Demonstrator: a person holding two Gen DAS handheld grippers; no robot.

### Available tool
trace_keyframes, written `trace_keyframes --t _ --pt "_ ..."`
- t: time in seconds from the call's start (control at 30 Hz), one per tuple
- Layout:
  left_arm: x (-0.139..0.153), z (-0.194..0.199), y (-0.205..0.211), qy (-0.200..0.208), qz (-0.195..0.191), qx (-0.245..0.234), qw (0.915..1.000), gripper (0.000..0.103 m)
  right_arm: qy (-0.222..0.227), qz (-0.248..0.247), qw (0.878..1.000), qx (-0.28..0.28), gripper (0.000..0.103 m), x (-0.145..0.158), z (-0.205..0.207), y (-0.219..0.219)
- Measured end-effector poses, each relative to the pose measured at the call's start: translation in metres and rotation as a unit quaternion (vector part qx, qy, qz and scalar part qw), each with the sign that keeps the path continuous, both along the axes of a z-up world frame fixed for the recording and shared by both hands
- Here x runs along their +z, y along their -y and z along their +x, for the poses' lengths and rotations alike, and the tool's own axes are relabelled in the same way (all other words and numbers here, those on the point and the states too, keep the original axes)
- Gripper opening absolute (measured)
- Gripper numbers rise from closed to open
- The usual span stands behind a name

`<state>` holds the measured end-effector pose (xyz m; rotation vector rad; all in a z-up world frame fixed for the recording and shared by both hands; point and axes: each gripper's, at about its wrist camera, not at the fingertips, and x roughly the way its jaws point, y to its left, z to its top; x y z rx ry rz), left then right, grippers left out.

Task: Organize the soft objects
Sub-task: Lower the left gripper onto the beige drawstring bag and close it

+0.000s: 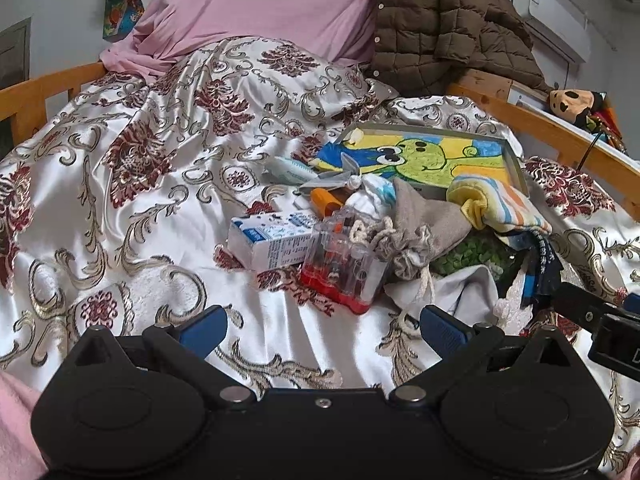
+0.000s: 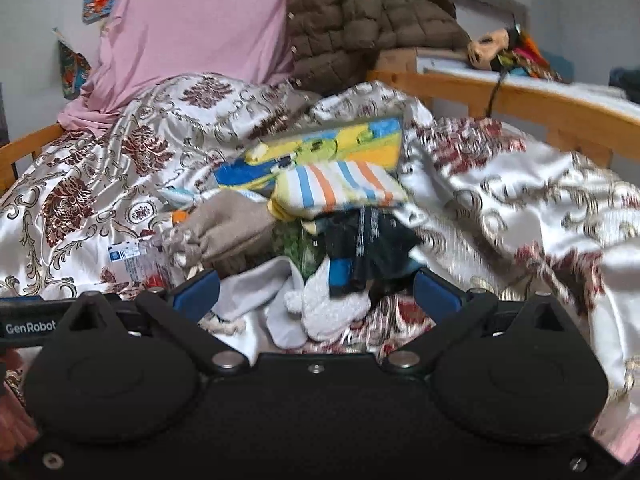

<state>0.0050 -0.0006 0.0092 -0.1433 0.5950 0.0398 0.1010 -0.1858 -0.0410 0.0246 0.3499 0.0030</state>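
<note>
A heap of small things lies on the satin bedspread [image 1: 120, 208]. In the left wrist view I see a grey drawstring pouch [image 1: 420, 228], a striped towel [image 1: 500, 204], a white milk carton [image 1: 272, 240] and a clear plastic box with a red base [image 1: 344, 268]. My left gripper [image 1: 320, 328] is open, a little short of the clear box, with nothing in it. My right gripper [image 2: 316, 292] is open over a white fluffy cloth [image 2: 332, 312] and a dark blue-black fabric piece [image 2: 368, 248]. The striped towel [image 2: 340, 188] and the pouch [image 2: 232, 224] lie beyond it.
A framed cartoon picture [image 1: 432, 156] lies behind the heap. A pink pillow [image 1: 260, 4] and a brown quilted jacket [image 1: 448, 24] are piled at the head. Wooden bed rails [image 1: 552, 132] run along the right. A plush toy [image 1: 576, 108] sits beyond the rail.
</note>
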Motion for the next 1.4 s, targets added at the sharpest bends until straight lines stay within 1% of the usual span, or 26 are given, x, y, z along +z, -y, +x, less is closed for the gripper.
trace_keyframes --t 0.1,0.27,0.37,0.47,0.57,0.7,0.8,0.87,0.9,0.97,1.07,1.1,1.23,1.27,1.3,1.33,1.4 --pt "0.002 0.007 -0.002 0.009 0.001 -0.015 0.9999 0.102 0.005 -0.040 0.999 0.012 0.102 0.007 0.005 -0.004" --pt "0.013 0.023 -0.001 0.031 0.023 -0.058 0.9976 0.102 0.006 -0.083 0.995 0.052 0.102 0.015 0.013 -0.008" --pt "0.019 0.035 0.000 0.036 0.017 -0.085 0.9956 0.102 0.009 -0.117 0.990 0.081 0.102 0.018 0.018 -0.011" --pt "0.021 0.050 0.001 0.027 0.005 -0.118 0.9926 0.102 -0.008 -0.112 0.988 0.108 0.102 0.018 0.028 -0.012" --pt "0.022 0.063 0.001 0.027 0.004 -0.141 0.9897 0.102 -0.031 -0.108 0.986 0.124 0.102 0.016 0.039 -0.019" --pt "0.021 0.084 -0.003 0.023 -0.005 -0.163 0.9863 0.101 -0.036 -0.108 0.983 0.143 0.102 0.012 0.046 -0.024" --pt "0.015 0.098 -0.006 0.011 -0.022 -0.176 0.9840 0.096 -0.040 -0.115 0.981 0.151 0.102 0.007 0.054 -0.032" --pt "0.011 0.105 -0.006 -0.001 -0.032 -0.186 0.9821 0.093 -0.046 -0.120 0.980 0.153 0.095 0.004 0.062 -0.035" --pt "0.009 0.107 -0.005 -0.005 -0.035 -0.190 0.9812 0.092 -0.048 -0.124 0.979 0.153 0.093 0.002 0.065 -0.038" --pt "0.005 0.110 -0.004 -0.009 -0.043 -0.202 0.9785 0.084 -0.053 -0.130 0.978 0.153 0.086 -0.001 0.076 -0.042" --pt "0.001 0.115 0.000 -0.018 -0.048 -0.216 0.9751 0.078 -0.061 -0.130 0.978 0.153 0.079 -0.005 0.082 -0.045" --pt "0.000 0.116 0.001 -0.021 -0.050 -0.219 0.9741 0.077 -0.060 -0.132 0.977 0.154 0.080 -0.007 0.083 -0.045" --pt "-0.005 0.121 0.003 -0.036 -0.061 -0.226 0.9715 0.066 -0.053 -0.148 0.975 0.157 0.079 -0.009 0.082 -0.051" --pt "-0.006 0.122 0.003 -0.038 -0.064 -0.227 0.9711 0.061 -0.053 -0.154 0.974 0.159 0.076 -0.010 0.082 -0.054" --pt "-0.006 0.122 0.003 -0.039 -0.066 -0.228 0.9707 0.060 -0.054 -0.163 0.972 0.161 0.073 -0.011 0.083 -0.057" --pt "-0.006 0.122 0.003 -0.039 -0.067 -0.228 0.9705 0.058 -0.055 -0.174 0.969 0.165 0.067 -0.012 0.082 -0.059" --pt "-0.006 0.123 0.004 -0.040 -0.069 -0.228 0.9705 0.057 -0.059 -0.189 0.965 0.170 0.067 -0.016 0.081 -0.066"
